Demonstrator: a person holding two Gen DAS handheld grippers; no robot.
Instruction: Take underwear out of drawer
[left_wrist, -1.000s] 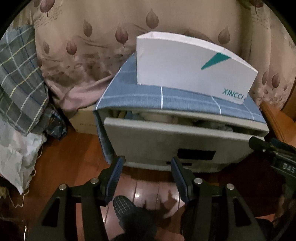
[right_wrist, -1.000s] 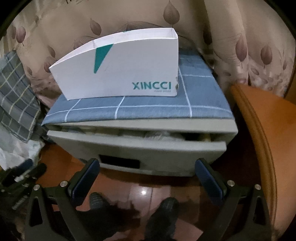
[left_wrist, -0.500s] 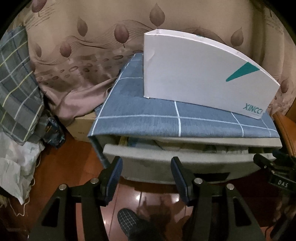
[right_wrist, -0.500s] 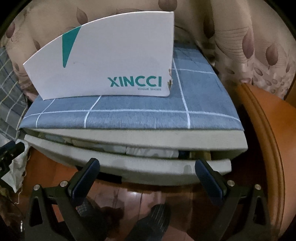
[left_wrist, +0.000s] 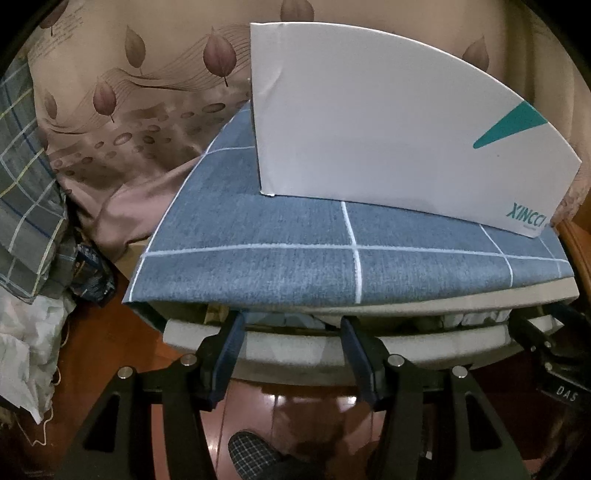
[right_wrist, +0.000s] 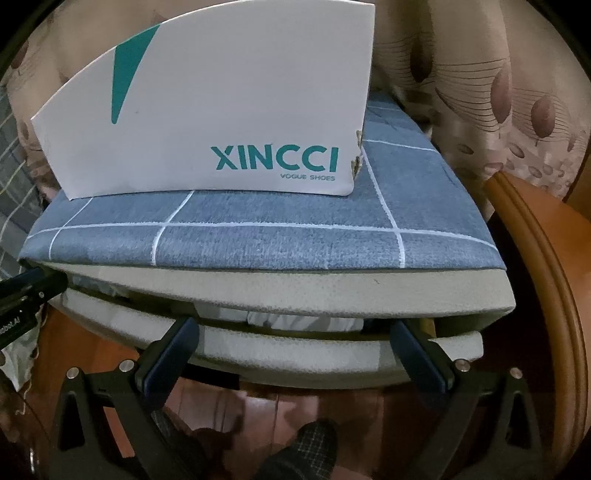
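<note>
Left claw: jaws apart, holding nothing — tips at the drawer's gap.
Right claw: jaws wide, empty.
Grey plastic drawer: partly pulled out.
Underwear: pale folded cloth inside the gap.
White XINCCI shoe box: on the blue checked cover.

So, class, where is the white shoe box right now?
The shoe box stands on the blue checked cloth covering the drawer unit, above the slightly open drawer, in front of the leaf-patterned curtain.
</note>
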